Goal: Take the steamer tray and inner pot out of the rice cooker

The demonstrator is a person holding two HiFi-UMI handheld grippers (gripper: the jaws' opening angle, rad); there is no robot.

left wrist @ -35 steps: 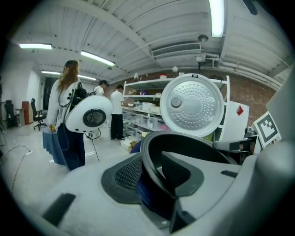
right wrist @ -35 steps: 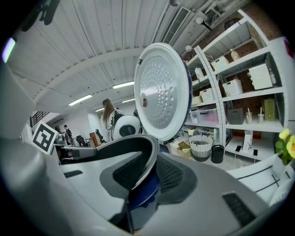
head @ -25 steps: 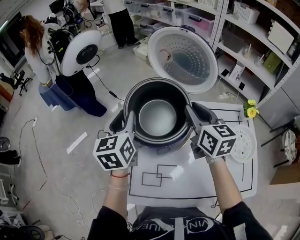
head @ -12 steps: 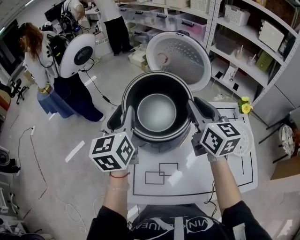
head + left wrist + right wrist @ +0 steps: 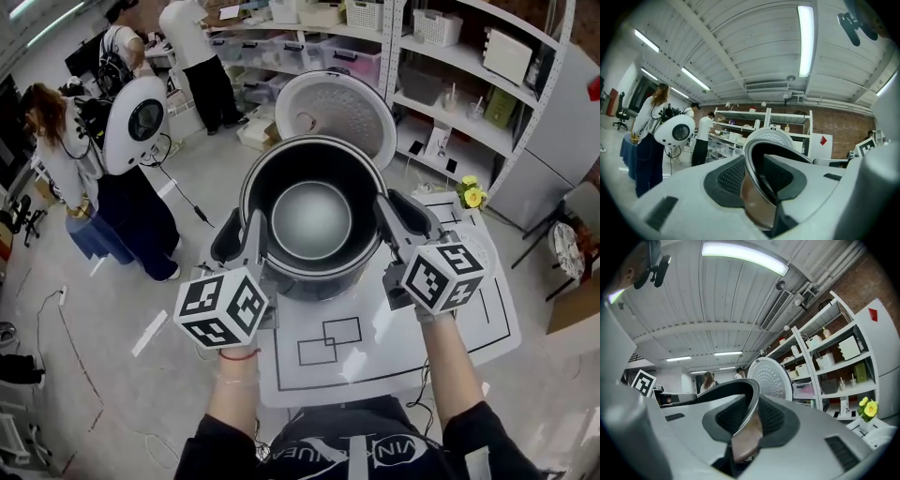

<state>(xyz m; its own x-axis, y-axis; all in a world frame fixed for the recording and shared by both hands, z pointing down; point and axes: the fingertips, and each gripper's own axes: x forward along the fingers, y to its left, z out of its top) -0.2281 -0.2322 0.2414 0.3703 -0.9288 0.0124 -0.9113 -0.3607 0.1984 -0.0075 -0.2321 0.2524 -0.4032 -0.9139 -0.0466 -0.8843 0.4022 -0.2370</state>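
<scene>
Between hand-held grippers (image 5: 255, 236) (image 5: 385, 223), inner pot (image 5: 311, 221) clamped

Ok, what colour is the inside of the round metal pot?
Black walls, silvery-grey floor in the round metal inner pot; head view shows it best.

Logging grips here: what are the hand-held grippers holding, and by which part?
The inner pot, by its rim: the left hand-held gripper clamps its left side, the right hand-held gripper its right side.
</scene>
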